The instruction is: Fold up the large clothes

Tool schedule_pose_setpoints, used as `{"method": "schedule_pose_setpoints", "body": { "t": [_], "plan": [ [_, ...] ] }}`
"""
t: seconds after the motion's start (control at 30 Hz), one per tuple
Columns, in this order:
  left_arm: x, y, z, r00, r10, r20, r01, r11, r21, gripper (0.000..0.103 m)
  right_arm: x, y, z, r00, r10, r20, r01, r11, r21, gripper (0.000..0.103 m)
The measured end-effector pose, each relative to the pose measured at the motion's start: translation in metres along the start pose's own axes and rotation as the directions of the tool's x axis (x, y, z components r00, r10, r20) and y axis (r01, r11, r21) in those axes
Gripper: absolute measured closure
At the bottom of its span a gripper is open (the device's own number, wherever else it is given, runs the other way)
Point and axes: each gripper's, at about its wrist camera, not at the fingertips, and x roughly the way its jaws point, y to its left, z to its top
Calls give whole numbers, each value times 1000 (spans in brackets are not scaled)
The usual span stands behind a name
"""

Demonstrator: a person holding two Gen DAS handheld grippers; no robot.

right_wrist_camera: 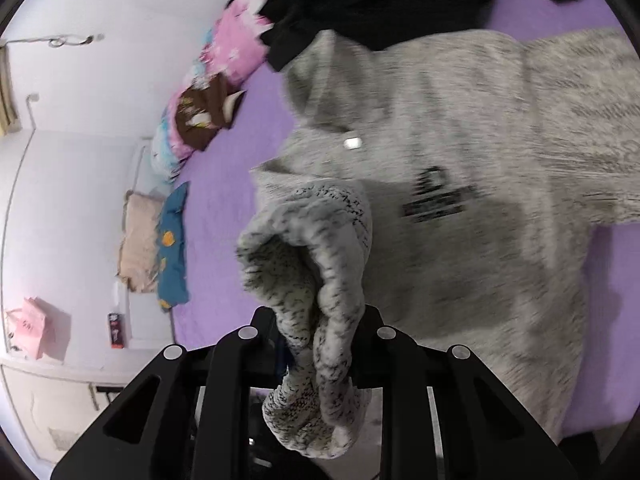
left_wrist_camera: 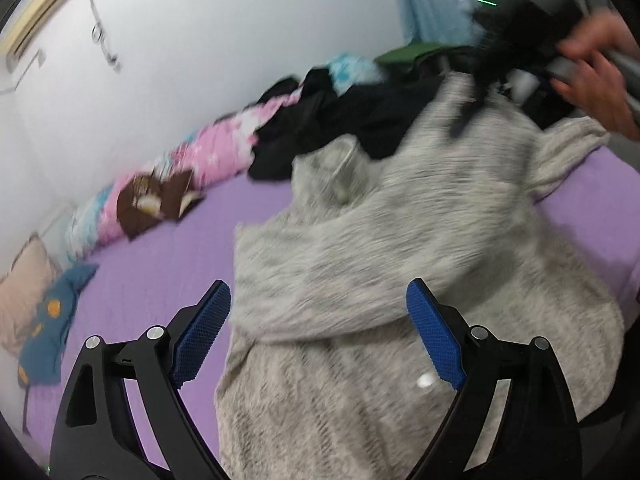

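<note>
My right claw (right_wrist_camera: 320,344) is pinching a bunched sleeve of the grey sweater (right_wrist_camera: 460,184). My left claw (left_wrist_camera: 318,332) hangs spread above it. The sweater lies across the purple bed (left_wrist_camera: 160,264), below the black clothes (left_wrist_camera: 340,120) near the far edge.

2 wrist views, close, angled down; share sweater (left_wrist_camera: 400,240).

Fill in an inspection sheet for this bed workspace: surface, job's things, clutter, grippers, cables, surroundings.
Surface: purple sheet, partly covered.
Job's things: grey sweater spread out, one bunched part lifted.
Clutter: black clothes, pink bedding, brown item, pillows by the wall.
Grippers: left hand-held gripper open over the sweater; right hand-held gripper shut on the bunched part.
Cables: thin line on the wall.
Surroundings: white wall, pink bag.
</note>
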Motion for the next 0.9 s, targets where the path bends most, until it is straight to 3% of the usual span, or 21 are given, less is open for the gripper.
{"method": "schedule_pose_setpoints", "body": {
  "t": [0.1, 0.2, 0.37, 0.5, 0.57, 0.7, 0.8, 0.9],
  "plan": [
    [23, 26, -8, 997, -27, -70, 22, 997, -70, 17, 15, -41, 5, 1000, -18, -7, 18, 999, 51, 81],
    [50, 46, -8, 991, -44, -126, 27, 991, -130, 15, 30, -67, 9, 995, -95, -14, 96, 995, 42, 78],
    [97, 67, -2, 986, -36, -162, 6, 984, -180, 15, 46, -96, 6, 978, -205, -36, 206, 978, 26, 69],
    [135, 74, 6, 979, -58, -193, 15, 975, -220, 15, 49, -95, -3, 926, -378, 2, 377, 923, -75, 44],
    [147, 70, 6, 976, -72, -207, 26, 975, -219, 15, 47, -102, -10, 910, -413, 27, 414, 906, -93, 41],
    [170, 55, 1, 967, -80, -242, 35, 982, -186, 15, 31, -89, -22, 914, -390, 113, 402, 908, -116, 31],
    [183, 47, -7, 958, -87, -274, 38, 983, -179, 14, 19, -68, -30, 952, -238, 190, 271, 946, -175, 24],
    [194, 43, -16, 949, -94, -301, 36, 981, -193, 14, 38, -62, -33, 977, -159, 143, 185, 965, -187, 20]
  ]
}}
